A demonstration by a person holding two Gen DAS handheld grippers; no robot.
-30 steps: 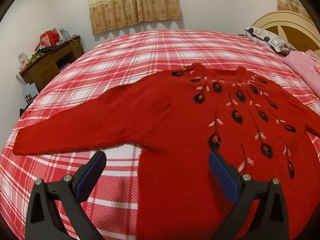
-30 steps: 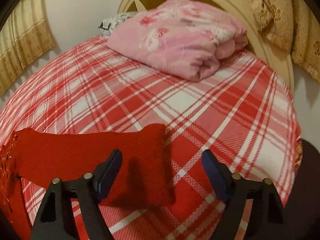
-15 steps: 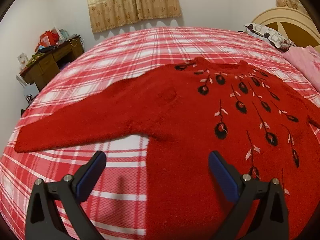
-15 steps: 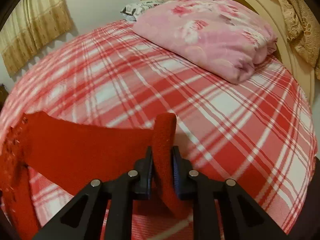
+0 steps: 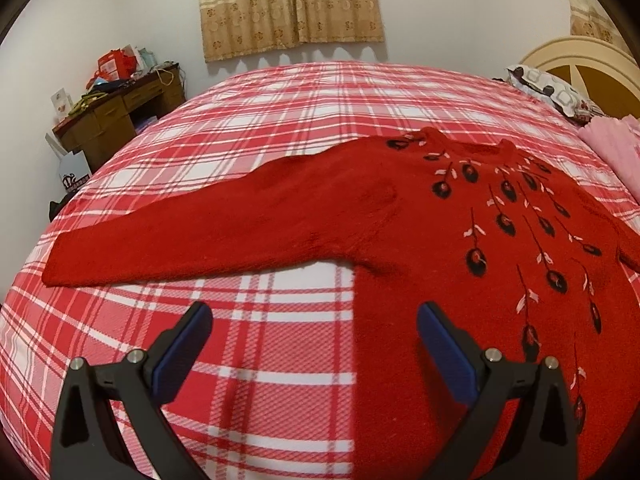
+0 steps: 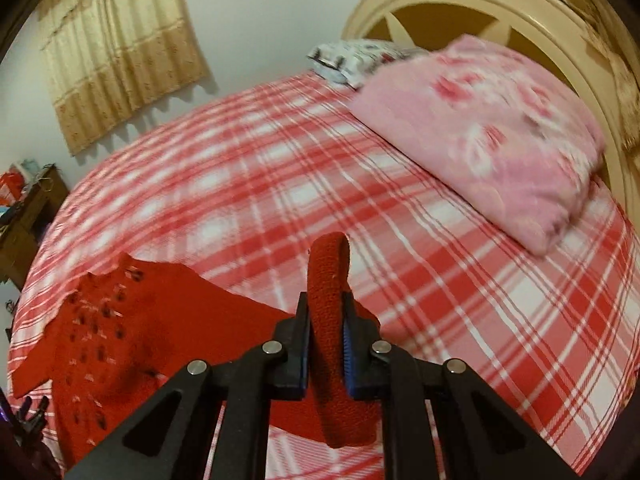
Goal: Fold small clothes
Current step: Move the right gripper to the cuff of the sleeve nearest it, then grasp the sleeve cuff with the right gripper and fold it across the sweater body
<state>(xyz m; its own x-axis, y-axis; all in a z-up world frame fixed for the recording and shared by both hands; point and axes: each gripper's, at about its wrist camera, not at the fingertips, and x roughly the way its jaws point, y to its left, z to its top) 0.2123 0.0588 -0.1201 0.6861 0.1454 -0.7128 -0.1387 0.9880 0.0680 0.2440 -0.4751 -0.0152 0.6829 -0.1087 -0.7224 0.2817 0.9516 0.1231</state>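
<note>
A red knitted sweater (image 5: 400, 232) with black and white flower stitching lies flat, front up, on the plaid bed. Its left sleeve (image 5: 180, 236) stretches out to the left. My left gripper (image 5: 314, 344) is open and empty, hovering above the sweater's lower left edge. My right gripper (image 6: 326, 332) is shut on the cuff of the right sleeve (image 6: 330, 280) and holds it lifted off the bed. The sweater's body (image 6: 120, 328) shows at the left of the right wrist view.
The red and white plaid bedspread (image 5: 280, 120) covers the bed. A folded pink blanket (image 6: 488, 136) and a patterned pillow (image 6: 352, 56) lie by the cream headboard (image 6: 480, 4). A cluttered wooden desk (image 5: 116, 116) stands beyond the bed's left side.
My right gripper closed on the right sleeve cuff and lifted it, swinging left. My left gripper stayed open and drifted left relative to the sweater.
</note>
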